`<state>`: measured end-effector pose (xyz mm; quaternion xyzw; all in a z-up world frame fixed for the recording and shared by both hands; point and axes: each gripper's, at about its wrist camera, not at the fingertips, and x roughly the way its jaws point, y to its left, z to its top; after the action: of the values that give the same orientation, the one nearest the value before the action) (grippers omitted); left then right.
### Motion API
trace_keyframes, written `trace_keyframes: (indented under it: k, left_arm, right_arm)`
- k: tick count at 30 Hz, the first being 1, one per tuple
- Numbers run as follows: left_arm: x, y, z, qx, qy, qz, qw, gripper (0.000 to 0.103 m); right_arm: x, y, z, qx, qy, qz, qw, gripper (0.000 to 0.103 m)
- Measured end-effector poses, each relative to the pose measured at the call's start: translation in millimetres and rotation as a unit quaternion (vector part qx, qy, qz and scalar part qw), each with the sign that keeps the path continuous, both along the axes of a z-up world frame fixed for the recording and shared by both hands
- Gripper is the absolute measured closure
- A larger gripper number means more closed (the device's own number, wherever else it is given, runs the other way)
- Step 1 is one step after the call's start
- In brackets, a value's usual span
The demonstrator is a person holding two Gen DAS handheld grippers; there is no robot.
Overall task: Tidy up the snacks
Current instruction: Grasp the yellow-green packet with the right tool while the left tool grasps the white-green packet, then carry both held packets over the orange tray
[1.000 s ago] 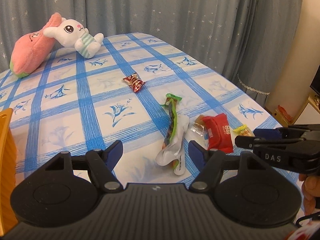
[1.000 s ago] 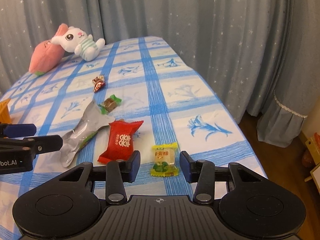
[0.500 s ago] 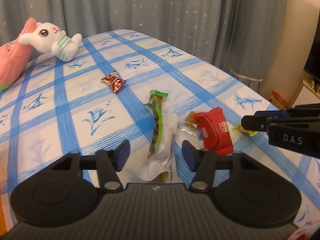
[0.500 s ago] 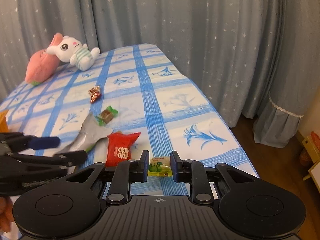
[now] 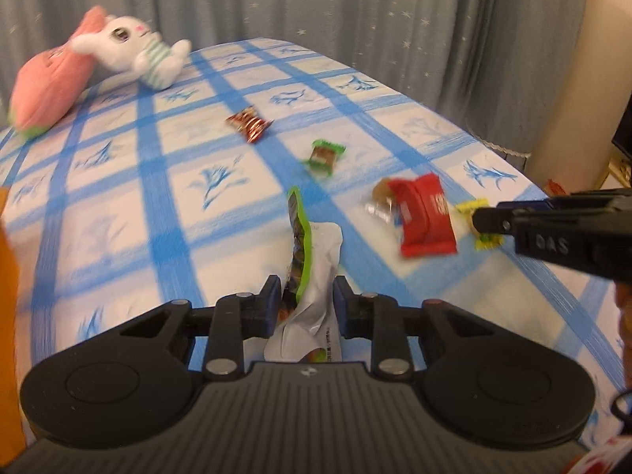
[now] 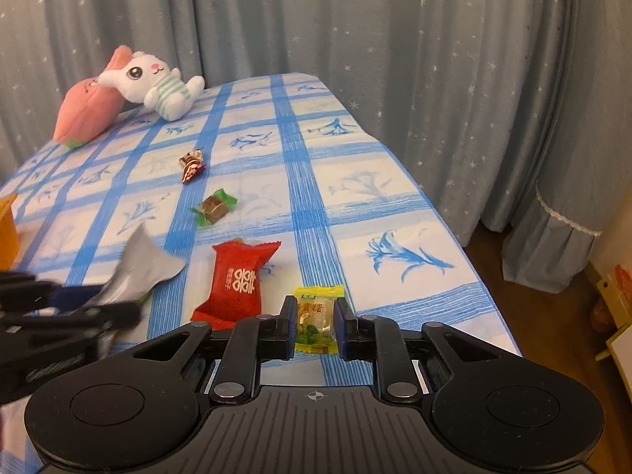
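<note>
Since a second ago both grippers' jaws have been closing: the left gripper (image 5: 304,296) fingers now pinch the silver-green pouch (image 5: 316,272), the right gripper (image 6: 315,322) fingers clamp the yellow candy (image 6: 316,318), both on the checked worktop (image 6: 355,197) beside the red packet (image 6: 237,280).

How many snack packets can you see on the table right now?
6: silver pouch in the left tool, yellow candy in the right tool, red packet, clear-wrapped sweet behind it, green-wrapped candy, foil candy farthest. More may be hidden.
</note>
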<state>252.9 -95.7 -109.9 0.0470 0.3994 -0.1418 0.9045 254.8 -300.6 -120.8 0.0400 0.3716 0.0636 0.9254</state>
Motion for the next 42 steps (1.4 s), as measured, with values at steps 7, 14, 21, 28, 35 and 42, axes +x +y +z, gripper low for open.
trace_keyframes:
  k: [7,14,21,28,35,42]
  left_arm:
    - [-24.8,20.6,-2.0,-0.036,-0.003,0.031,0.9989,0.078]
    - [-26.5,26.1,3.0,-0.051,-0.024,0.033,0.9979,0.078]
    - [-18.1,23.8,-0.6,-0.049,-0.017,0.023,0.9984,0.077]
    - [-10.9,17.4,-4.5,-0.025,-0.011,0.007,0.9996,0.077]
    - [-22.8,19.8,-2.6,-0.022,-0.007,0.020,0.9995,0.080]
    - [-42.9,30.2,7.3,-0.040,-0.007,0.056,0.9976,0.080]
  right_arm:
    - [-6.3,3.4,-2.1,-0.014,-0.010,0.004,1.000,0.083]
    - [0.6,10.8,-9.1,-0.032,-0.008,-0.004,0.999,0.070]
    - [2.2,12.2,-11.5,-0.024,-0.010,-0.006,1.000,0.074]
    - [-0.6,17.7,-8.7,-0.026,-0.008,0.006,1.000,0.076]
    - [-4.0,20.1,-1.8,-0.025,-0.016,0.006,1.000,0.076]
    - [-16.4,19.1,10.6,-0.019,-0.032,0.003,0.999,0.076]
